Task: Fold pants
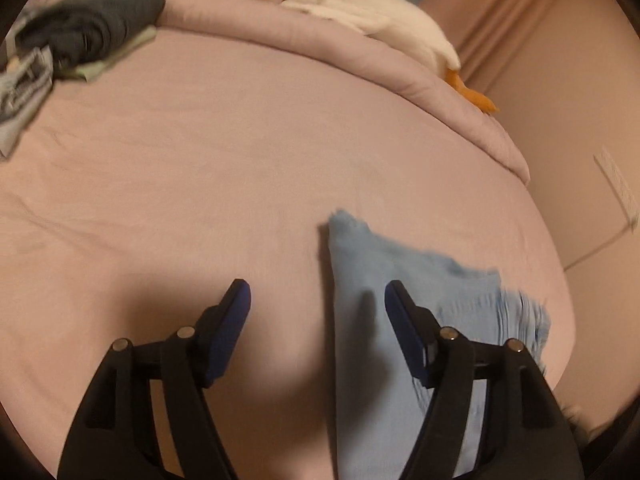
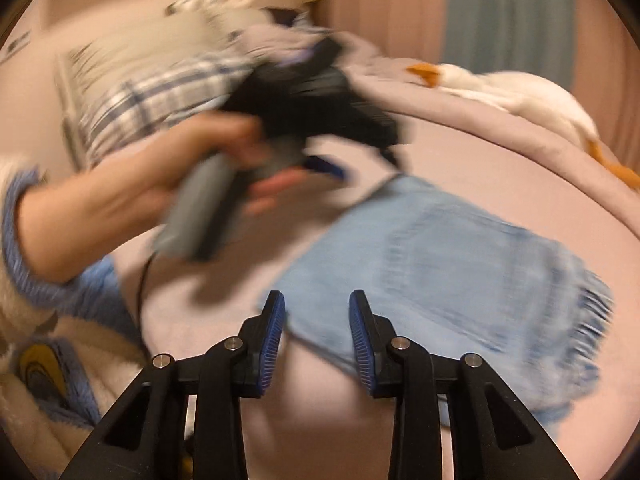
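My right gripper (image 2: 317, 334), jaws apart, nothing btwn, above folded denim pants (image 2: 440, 276) on pink bed (image 2: 500, 168). Left gripper (image 2: 320, 120) blurred at 11 o'clock, in a hand (image 2: 224, 160). Plush goose (image 2: 520, 96) at 2.

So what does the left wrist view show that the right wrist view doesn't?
Only the left wrist view: the left gripper with open, empty jaws, and a dark clothes pile at the far left. Only the right wrist view: the right gripper, open, the hand holding the other gripper, and a plaid pillow. Both: the folded blue pants on the pink bed, plus the white stuffed goose.
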The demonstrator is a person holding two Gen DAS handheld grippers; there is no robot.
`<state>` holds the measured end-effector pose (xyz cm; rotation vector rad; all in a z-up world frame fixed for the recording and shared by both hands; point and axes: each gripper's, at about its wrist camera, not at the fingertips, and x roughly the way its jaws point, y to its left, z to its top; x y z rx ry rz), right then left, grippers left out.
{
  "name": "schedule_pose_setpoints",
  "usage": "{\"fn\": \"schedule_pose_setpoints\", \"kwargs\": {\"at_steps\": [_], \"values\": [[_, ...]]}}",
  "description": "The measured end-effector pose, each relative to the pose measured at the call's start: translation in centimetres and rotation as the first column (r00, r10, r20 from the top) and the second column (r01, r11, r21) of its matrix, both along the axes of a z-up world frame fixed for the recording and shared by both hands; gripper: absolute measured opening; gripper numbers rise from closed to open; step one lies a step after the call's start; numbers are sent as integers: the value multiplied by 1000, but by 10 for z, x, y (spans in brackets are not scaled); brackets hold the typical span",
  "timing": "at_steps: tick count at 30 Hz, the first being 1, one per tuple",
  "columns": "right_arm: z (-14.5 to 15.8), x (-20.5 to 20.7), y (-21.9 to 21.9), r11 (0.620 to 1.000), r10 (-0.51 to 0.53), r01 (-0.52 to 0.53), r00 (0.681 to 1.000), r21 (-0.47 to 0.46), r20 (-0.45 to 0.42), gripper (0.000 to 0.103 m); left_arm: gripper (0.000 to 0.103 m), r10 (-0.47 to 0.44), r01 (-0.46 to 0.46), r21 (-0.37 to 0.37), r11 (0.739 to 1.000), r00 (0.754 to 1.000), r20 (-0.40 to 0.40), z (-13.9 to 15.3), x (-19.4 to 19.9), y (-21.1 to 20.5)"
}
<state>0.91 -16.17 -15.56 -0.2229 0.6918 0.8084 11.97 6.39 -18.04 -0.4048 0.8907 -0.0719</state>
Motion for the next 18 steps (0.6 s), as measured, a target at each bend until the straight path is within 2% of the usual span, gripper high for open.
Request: {"fn": "schedule_pose_setpoints", "kwargs": {"at_steps": [2, 4, 8, 10, 12, 15, 18], "values": [[5, 11, -18, 996, -90, 91, 996, 11, -6, 34, 70, -28, 27, 32, 999, 999, 25, 4, -13, -10], [7, 23, -31, 978, -207, 207, 978, -17, 12, 34, 70, -55, 53, 55, 997, 998, 32, 4, -27, -20], [5, 39, -47, 907, -410, 413, 911, -85, 49, 34, 68, -101, 97, 114, 989, 994, 28, 1, -45, -42], [-3, 45, -53, 891, -442, 441, 897, -110, 19, 34, 68, -126, 122, 160, 980, 992, 15, -6, -54, -52], [-11, 46, -50, 884, -448, 447, 894, -137, 26, 34, 68, -152, 154, 182, 971, 988, -26, -21, -59, -60], [-13, 43, -46, 891, -443, 443, 896, -100, 25, 46, 68, -148, 151, 167, 974, 988, -34, -32, -64, -63], [-9, 42, -49, 887, -456, 455, 890, -78, -2, 47, 68, -143, 147, 175, 973, 989, -37, -29, -67, -63]]}}
